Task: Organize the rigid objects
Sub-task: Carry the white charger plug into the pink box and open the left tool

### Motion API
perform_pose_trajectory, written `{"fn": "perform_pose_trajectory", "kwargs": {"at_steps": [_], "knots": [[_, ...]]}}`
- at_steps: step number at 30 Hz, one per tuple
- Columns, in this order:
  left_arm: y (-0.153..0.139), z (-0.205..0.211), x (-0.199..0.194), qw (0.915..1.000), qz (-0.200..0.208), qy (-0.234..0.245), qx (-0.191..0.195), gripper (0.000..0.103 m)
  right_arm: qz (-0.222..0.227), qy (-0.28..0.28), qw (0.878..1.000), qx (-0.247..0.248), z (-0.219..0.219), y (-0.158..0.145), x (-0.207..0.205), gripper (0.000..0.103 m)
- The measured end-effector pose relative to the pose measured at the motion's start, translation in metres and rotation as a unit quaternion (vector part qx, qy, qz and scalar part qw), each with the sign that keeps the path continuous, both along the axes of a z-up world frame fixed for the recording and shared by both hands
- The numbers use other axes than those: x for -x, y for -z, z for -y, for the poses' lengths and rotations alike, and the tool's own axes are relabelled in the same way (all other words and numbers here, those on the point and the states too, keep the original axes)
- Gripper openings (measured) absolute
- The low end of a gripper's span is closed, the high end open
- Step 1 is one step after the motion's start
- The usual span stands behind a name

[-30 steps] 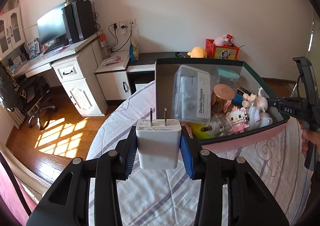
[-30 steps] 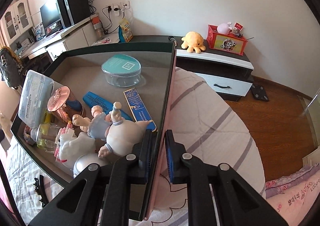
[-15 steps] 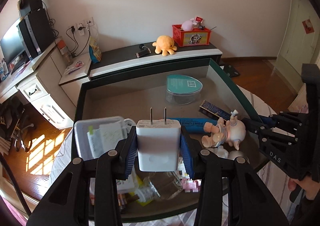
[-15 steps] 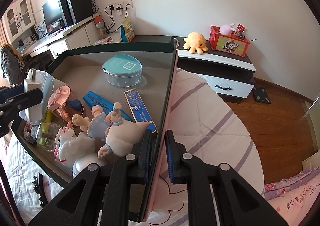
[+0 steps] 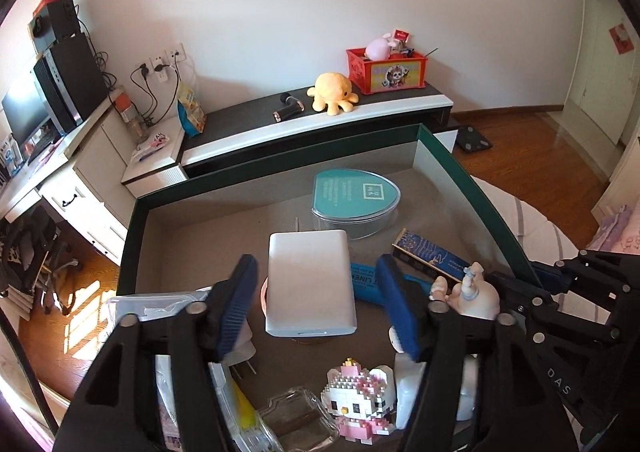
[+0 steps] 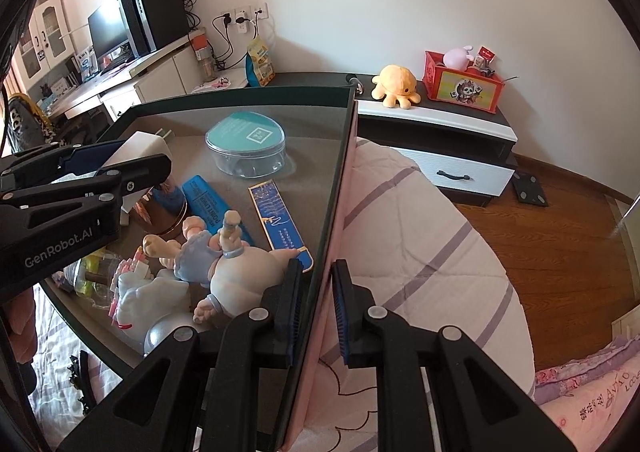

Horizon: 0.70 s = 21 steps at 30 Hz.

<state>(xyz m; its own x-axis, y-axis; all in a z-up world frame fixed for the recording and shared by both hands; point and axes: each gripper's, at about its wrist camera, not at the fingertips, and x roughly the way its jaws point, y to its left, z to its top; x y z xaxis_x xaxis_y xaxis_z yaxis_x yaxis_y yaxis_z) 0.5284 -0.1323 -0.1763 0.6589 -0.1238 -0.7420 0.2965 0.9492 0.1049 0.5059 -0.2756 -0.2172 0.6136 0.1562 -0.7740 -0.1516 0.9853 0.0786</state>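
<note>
Black plastic tongs [image 5: 316, 308], ribbed blue pads [image 5: 236, 308], silver screws, white "GenRobot.AI" and "DAS" lettering

"GenRobot.AI" marks the left gripper [image 6: 100, 160]; "DAS" marks the right gripper [image 5: 532, 280]. A blue pen box [image 6: 218, 210] ahead of the right gripper reads "POINT LINER."

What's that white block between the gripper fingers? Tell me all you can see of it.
The white charger is a smooth, rounded plastic block with two metal prongs pointing away toward the teal-lidded container. It lies tilted inside the green-rimmed box, apparently on a copper-coloured tin. The left gripper stands open around it, fingers apart from its sides.
</note>
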Motion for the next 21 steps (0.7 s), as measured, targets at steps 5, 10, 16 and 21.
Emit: {"fn": "perform_pose_trajectory", "kwargs": {"at_steps": [5, 10, 16, 21], "knots": [[-0.018, -0.013, 0.019, 0.9993, 0.038, 0.006, 0.007, 0.101, 0.002, 0.006, 1.000, -0.004, 0.000, -0.002, 0.005, 0.016], [-0.036, -0.036, 0.037, 0.9981, 0.051, -0.008, 0.034, 0.103, 0.014, 0.012, 1.000, 0.000, -0.003, -0.013, 0.018, 0.016], [-0.048, -0.077, 0.077, 0.9962, 0.052, -0.039, 0.057, 0.103, 0.032, 0.016, 0.999, -0.011, -0.008, -0.035, 0.048, 0.016], [-0.056, -0.109, 0.134, 0.9925, 0.083, -0.071, 0.055, 0.103, 0.067, 0.013, 0.997, -0.023, -0.021, -0.057, 0.095, 0.035]]}}
